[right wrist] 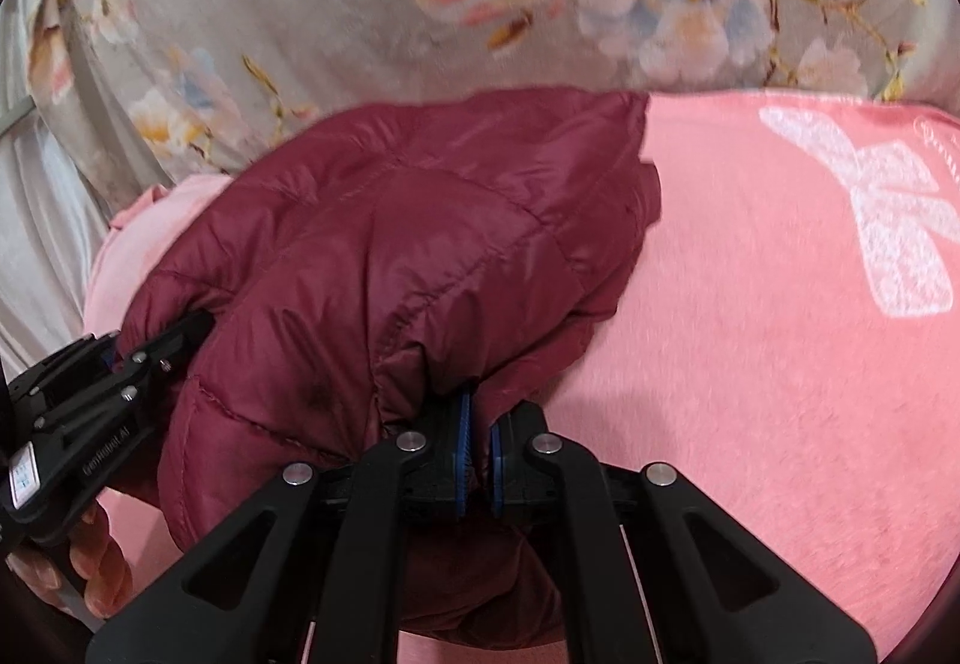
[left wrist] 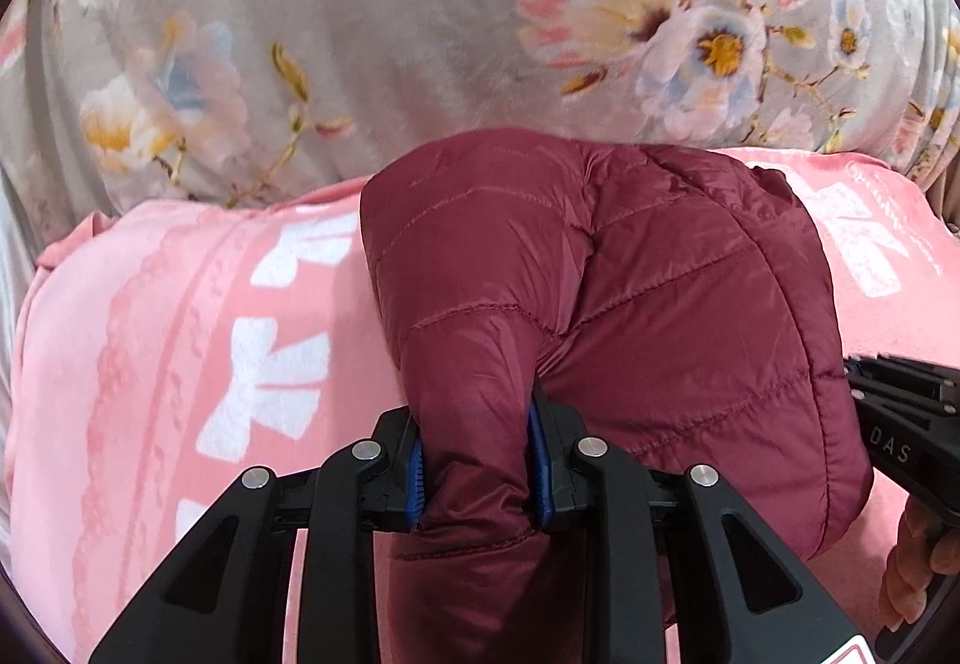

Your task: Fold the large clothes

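Where the jaws stand: left gripper (left wrist: 477,475) pinches a thick puffed fold of the maroon quilted jacket (left wrist: 630,268); right gripper (right wrist: 477,451), jaws nearly together, clamps a thin edge of it.
Jacket's place: bunched on the pink bow-print blanket (right wrist: 750,364), near its far edge.
Handling: likely light, soft, springy; the slick shell may slip.
Where to hold: seams or hems, I judge.
Textures: glossy stitched channels; plush pink pile.
Beyond: grey floral bedcover (left wrist: 390,3).

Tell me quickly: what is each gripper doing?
Left gripper: shut on a thick fold of the maroon jacket.
Right gripper: shut on the jacket's thin edge.
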A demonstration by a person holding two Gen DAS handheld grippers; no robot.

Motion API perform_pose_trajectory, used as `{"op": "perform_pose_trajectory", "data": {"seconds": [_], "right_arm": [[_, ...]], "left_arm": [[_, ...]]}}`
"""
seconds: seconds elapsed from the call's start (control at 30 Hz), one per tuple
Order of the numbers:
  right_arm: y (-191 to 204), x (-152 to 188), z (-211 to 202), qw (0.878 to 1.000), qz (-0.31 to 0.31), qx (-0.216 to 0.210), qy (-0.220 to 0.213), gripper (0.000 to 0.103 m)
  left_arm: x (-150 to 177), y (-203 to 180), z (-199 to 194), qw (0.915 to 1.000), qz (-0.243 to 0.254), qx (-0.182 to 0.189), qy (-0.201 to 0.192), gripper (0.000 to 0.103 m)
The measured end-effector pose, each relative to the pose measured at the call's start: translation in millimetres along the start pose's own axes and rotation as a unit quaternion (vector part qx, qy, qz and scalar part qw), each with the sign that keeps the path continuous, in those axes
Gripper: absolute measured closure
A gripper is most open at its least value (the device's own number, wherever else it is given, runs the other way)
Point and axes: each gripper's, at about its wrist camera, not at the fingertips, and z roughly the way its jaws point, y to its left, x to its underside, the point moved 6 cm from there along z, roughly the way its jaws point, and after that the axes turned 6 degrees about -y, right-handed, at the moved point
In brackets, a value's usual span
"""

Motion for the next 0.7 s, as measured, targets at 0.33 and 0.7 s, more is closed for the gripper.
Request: {"op": "perform_pose_trajectory", "data": {"seconds": [0.33,0.7], "right_arm": [[-28.3,-6.5,-46.4,0.999,0.046,0.017,-0.009,0.091],[28.7,-44.9,-72.2,0.999,-0.021,0.021,-0.042,0.091]], "left_arm": [[1.1,26.1,-15.9,0.9957,-0.053,-0.046,0.060,0.050],[-22.5,10.2,-39.1,0.9929,-0.040,-0.086,0.071,0.048]]}}
